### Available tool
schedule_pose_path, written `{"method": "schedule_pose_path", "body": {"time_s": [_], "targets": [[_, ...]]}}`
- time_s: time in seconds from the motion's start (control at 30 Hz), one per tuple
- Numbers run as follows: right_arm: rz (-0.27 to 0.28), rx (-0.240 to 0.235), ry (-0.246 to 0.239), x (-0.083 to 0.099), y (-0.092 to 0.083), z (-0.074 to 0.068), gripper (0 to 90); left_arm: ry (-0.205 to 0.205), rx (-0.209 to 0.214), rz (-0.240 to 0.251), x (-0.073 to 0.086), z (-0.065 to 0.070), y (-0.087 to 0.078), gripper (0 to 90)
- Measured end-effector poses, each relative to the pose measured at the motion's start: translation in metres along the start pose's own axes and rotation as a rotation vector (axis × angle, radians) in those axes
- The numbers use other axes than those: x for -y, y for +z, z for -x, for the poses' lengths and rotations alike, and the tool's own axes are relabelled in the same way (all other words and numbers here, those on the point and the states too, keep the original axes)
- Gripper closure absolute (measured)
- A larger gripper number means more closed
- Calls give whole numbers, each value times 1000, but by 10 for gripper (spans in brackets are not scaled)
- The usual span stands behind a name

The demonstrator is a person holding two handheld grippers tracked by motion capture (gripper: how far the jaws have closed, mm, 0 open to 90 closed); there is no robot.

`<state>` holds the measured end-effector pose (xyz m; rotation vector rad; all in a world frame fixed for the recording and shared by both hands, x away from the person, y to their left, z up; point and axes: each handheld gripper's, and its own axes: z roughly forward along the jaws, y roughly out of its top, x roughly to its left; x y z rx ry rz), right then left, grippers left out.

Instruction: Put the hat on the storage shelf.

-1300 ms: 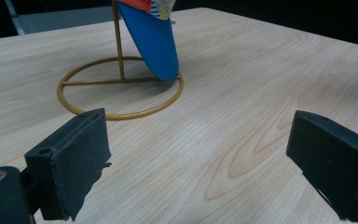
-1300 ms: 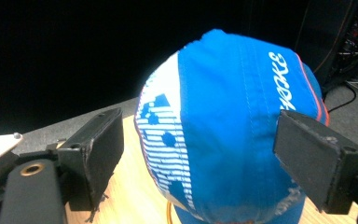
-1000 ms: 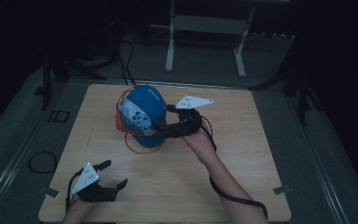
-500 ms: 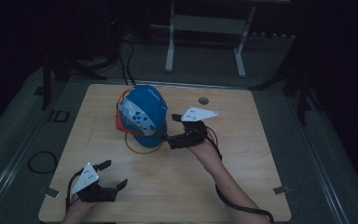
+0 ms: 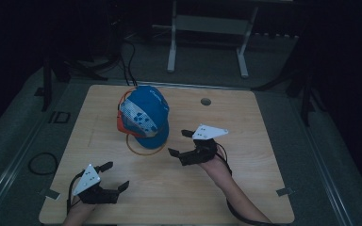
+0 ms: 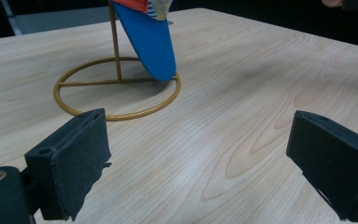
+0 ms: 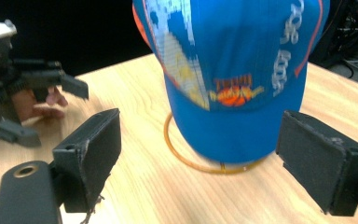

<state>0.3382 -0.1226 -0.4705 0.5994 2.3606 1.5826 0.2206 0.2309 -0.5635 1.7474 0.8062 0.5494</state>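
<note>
Two grippers are over the wooden table (image 5: 245, 188), each with jaws spread wide and holding nothing. The blue cap (image 5: 146, 115) sits on a yellow wire stand (image 5: 143, 148) at the far-left of the table's middle, its brim hanging down toward the near side; orange shows at its left edge and a pale patterned panel on its crown. From the right gripper's camera the cap (image 7: 233, 60) carries an orange emblem on its front, and the stand's ring (image 7: 200, 163) lies flat on the wood beneath the brim. The right gripper (image 5: 181, 143) sits just right of the cap and stand, apart from both, jaws pointing left toward them. The left gripper (image 5: 115, 176) rests at the near-left corner of the table, well apart from the cap, jaws pointing right. Its own camera shows the ring base (image 6: 116, 88), a cross bar, an upright rod and the blue brim (image 6: 151, 42) whose tip reaches down to the ring's rim. A small round hole (image 5: 206, 101) marks the tabletop at the far side.
</note>
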Motion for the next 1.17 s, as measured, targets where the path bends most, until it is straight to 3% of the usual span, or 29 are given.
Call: {"method": "schedule_pose_path", "body": {"time_s": [0.2,0.33,0.57,0.93,1.17], "targets": [[-8,5,19,19,-1,4,140,-1,1,1,0,0,0,62],[-31,22,37,41,-2,10,144,0,2,2,0,0,0,61],[-77,29,30,67,-4,20,143,-1,3,2,0,0,0,61],[-80,28,28,87,-8,36,144,4,6,-5,0,1,1,62],[-85,35,13,88,-7,36,144,3,8,-4,1,1,1,61]]}}
